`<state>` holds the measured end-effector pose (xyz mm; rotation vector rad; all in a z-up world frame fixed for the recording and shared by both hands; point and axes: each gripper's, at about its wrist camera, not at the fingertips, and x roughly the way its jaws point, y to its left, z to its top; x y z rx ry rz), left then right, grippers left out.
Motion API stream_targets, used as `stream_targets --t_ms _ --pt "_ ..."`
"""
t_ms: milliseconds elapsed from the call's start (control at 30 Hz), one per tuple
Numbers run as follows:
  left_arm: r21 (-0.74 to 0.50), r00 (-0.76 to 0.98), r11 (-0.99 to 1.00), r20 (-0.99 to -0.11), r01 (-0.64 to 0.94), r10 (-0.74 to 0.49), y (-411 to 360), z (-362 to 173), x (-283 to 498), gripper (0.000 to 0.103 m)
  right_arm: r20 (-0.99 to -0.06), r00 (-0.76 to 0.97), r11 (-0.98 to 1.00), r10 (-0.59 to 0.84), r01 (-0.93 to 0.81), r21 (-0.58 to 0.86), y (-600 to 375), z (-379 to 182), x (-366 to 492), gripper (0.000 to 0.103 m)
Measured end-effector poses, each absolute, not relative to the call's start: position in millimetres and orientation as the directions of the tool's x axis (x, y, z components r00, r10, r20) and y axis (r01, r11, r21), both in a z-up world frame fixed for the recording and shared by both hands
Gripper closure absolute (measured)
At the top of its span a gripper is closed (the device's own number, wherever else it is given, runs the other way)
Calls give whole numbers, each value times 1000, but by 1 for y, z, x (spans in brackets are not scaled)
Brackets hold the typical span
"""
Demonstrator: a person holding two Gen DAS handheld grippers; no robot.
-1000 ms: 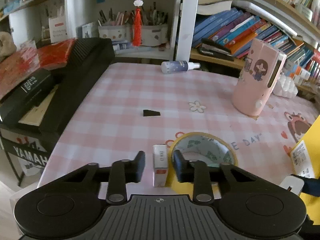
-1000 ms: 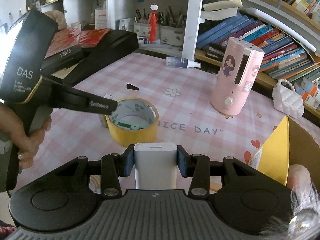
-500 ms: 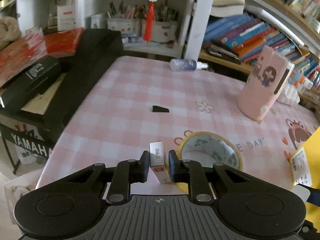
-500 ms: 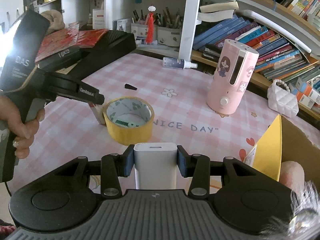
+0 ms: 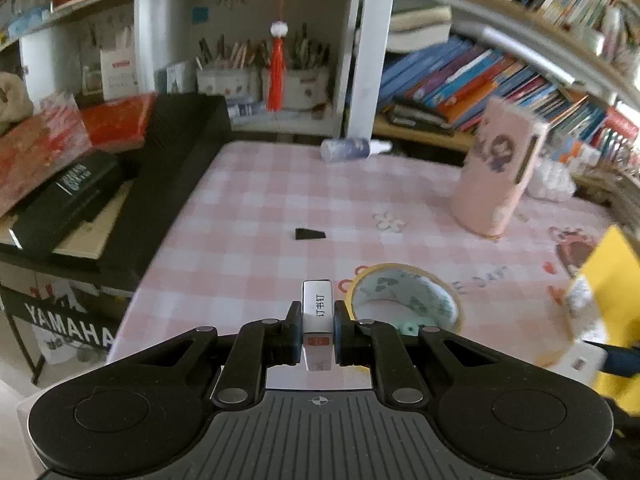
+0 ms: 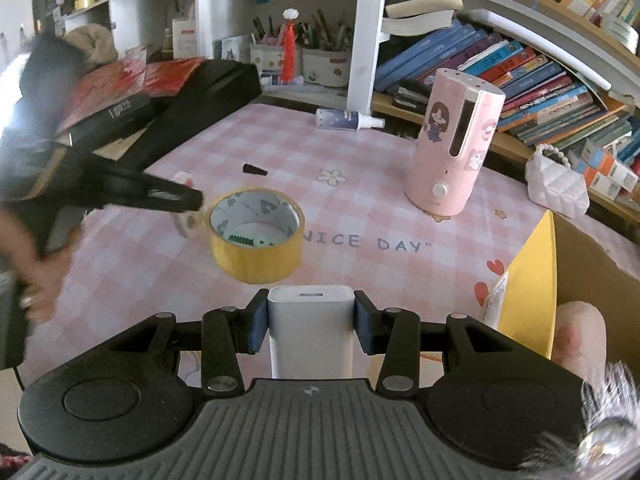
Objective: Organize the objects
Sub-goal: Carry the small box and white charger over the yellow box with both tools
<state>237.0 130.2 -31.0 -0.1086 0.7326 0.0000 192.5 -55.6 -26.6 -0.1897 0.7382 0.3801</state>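
Note:
My left gripper is shut on a small white staple box and holds it lifted above the pink checked tablecloth. In the right wrist view the left gripper shows blurred, just left of the yellow tape roll. The tape roll lies flat right of the box. My right gripper is shut on a white power bank, held near the table's front edge. A yellow-flapped cardboard box stands at the right.
A pink humidifier stands at the back right. A spray bottle lies at the far edge. A small black wedge lies mid-table. A black keyboard case borders the left edge. Bookshelves stand behind. A white quilted purse sits at the right.
My left gripper closed on the staple box, then lifted it off the cloth. My right gripper kept hold of the power bank and shifted slightly.

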Motion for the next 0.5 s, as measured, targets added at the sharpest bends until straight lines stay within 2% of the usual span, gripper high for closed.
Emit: stream_targets --t_ms 233,500 --pt "-162 768 987 -631 8 -110 136 -1 187 90 -672 691 941 265 -337 24 -60 -14 182 63" --pt "-194 767 976 -609 103 -202 130 9 135 90 -647 718 952 257 -303 41 -57 1 139 63"
